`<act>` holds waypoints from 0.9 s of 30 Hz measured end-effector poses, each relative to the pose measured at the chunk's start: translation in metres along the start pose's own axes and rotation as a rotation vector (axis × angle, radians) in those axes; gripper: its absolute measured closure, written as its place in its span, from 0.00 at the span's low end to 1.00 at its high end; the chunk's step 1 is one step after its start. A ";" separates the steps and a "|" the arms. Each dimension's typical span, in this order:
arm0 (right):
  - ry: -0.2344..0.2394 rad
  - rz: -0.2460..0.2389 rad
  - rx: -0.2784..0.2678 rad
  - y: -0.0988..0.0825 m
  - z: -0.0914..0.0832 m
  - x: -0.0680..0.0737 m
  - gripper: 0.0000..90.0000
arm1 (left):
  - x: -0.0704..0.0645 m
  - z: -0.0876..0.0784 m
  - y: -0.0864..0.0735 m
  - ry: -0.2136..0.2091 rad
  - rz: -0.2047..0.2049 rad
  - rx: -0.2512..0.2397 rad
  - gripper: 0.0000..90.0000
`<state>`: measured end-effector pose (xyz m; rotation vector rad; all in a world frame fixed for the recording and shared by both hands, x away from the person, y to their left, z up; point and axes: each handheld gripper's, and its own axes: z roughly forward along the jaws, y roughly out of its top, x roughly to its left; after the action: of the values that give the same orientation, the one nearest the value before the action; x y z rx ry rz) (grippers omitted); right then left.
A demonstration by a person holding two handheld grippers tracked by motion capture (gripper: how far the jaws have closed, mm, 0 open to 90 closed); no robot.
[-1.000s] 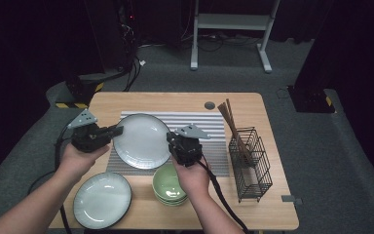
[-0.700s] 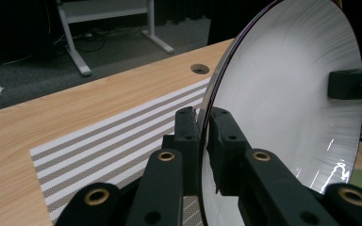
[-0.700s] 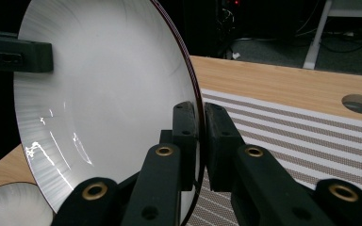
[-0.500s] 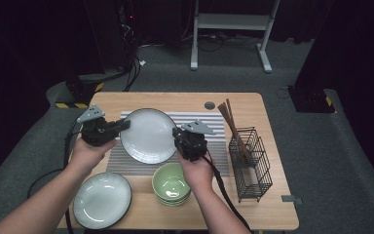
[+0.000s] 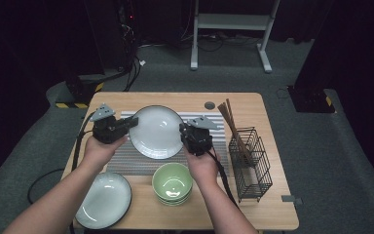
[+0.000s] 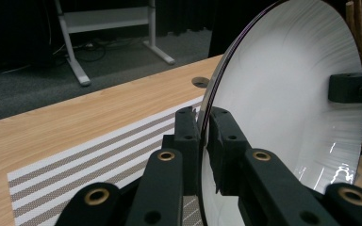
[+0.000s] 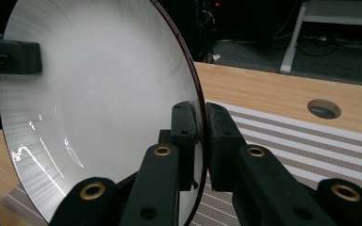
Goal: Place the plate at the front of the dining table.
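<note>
A white plate with a dark rim [image 5: 156,131] hangs tilted over the striped placemat [image 5: 126,163], held from both sides. My left gripper [image 5: 132,123] is shut on its left rim. In the left gripper view the jaws [image 6: 202,120] pinch the plate's edge [image 6: 287,108]. My right gripper [image 5: 182,132] is shut on the opposite rim. In the right gripper view its jaws [image 7: 200,117] clamp the plate [image 7: 99,94], and one black jaw of the left gripper [image 7: 9,56] shows at the far rim.
A stack of green bowls [image 5: 172,183] and a second white plate [image 5: 103,200] sit near the table's front edge. At the right stands a black wire rack [image 5: 251,161] with chopsticks [image 5: 229,117]. A round hole [image 5: 209,105] lies near the table's far edge.
Both grippers have carried the plate away from the person and slightly right, over the placemat. The grip on each rim is unchanged.
</note>
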<state>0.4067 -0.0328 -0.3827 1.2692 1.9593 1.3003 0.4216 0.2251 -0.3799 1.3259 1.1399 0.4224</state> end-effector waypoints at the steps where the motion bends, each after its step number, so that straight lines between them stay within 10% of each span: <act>1: -0.004 -0.001 0.002 0.000 0.001 -0.002 0.92 | 0.000 0.001 -0.002 0.002 0.006 0.001 0.91; 27: -0.015 0.021 0.045 -0.021 0.022 -0.035 0.91 | 0.004 0.036 -0.035 0.031 -0.037 0.026 0.92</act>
<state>0.4310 -0.0557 -0.4147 1.3201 1.9802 1.2595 0.4411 0.1998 -0.4182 1.3229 1.1973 0.4035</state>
